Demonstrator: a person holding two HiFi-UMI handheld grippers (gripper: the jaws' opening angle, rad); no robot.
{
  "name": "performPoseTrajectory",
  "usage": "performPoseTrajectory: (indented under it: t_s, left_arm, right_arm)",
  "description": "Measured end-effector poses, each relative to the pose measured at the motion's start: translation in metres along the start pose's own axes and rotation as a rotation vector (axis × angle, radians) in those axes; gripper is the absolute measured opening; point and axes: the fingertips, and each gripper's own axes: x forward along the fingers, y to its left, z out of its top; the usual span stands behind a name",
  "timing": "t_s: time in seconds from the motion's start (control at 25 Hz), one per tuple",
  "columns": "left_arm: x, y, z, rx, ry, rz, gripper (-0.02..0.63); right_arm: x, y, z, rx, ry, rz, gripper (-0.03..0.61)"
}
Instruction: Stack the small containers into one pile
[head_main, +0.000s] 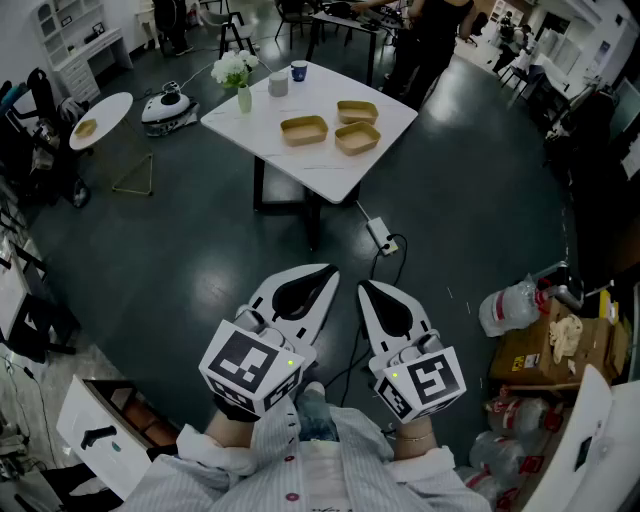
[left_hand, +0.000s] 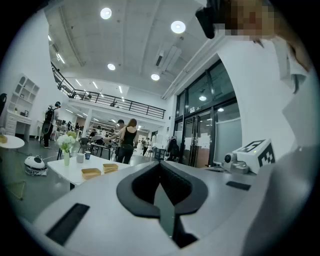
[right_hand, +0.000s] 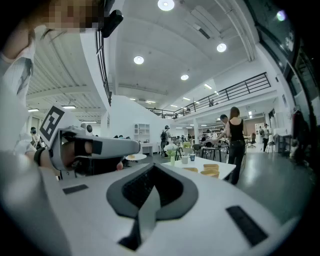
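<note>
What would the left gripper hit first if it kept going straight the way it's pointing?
Nothing near, it seems: the left gripper points over open floor, passing right of the table. Depth is unclear.

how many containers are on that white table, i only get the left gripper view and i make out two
observer: Three. The head view shows three containers lying side by side on the table, none stacked.
operator: ok and what's the right gripper got, i only see its marker cube
observer: Nothing. The right gripper has its jaws shut and empty in its own view.
</note>
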Motion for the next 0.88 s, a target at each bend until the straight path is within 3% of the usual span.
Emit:
performPoseTrajectory:
  t_s: [0.6,0.88]
  left_arm:
    - [0.000,-0.026,-0.006,-0.001,-0.019,0.020,0.017]
    - [0.012,-0.009,-0.010,-0.015,-0.020,0.039,0.017]
  right_arm:
    - [-0.033,-0.013,-0.009,0.013,-0.013,-0.007,0.011]
    - [-0.021,-0.027,-0.016,0.023,0.005,-0.010,0.011]
